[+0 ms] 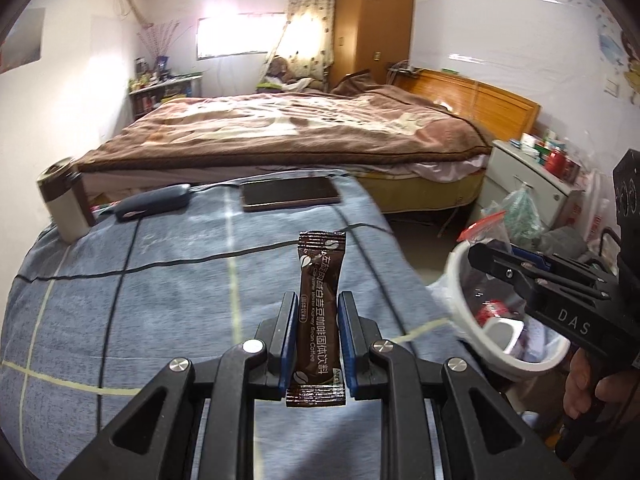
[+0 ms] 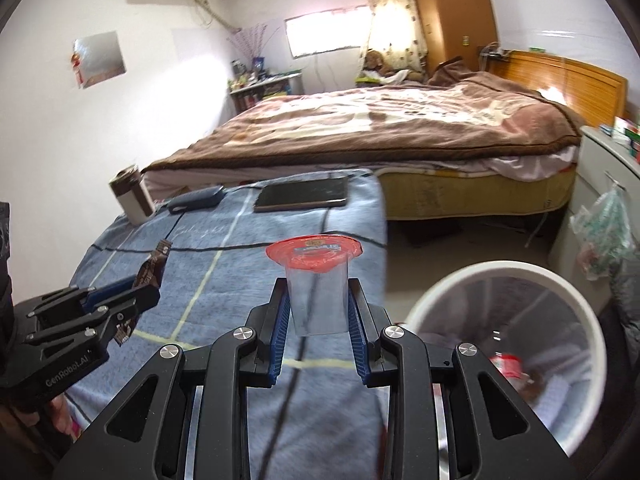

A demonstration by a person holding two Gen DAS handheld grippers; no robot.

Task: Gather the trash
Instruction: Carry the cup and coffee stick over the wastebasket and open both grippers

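Left gripper (image 1: 319, 316) clamping coffee sachet (image 1: 318, 312), right gripper (image 2: 319, 304) clamping seemingly empty cup (image 2: 318, 288)

You are holding one brown coffee sachet (image 1: 318, 312) and one clear plastic cup with a peeled red foil lid (image 2: 316, 288), one in each of two black two-finger grippers, the left (image 1: 318, 338) and the right (image 2: 318, 312). You are working beside one white round waste bin (image 2: 516, 276), and two pieces of rubbish are showing inside it: one white tub (image 1: 502, 330) and one red-labelled wrapper (image 2: 510, 364). Lying on the blue checked cloth (image 1: 160, 300) you are looking at one dark flat phone (image 1: 290, 193), one dark blue oblong case (image 1: 154, 202) and one cream and brown mug (image 1: 64, 200).
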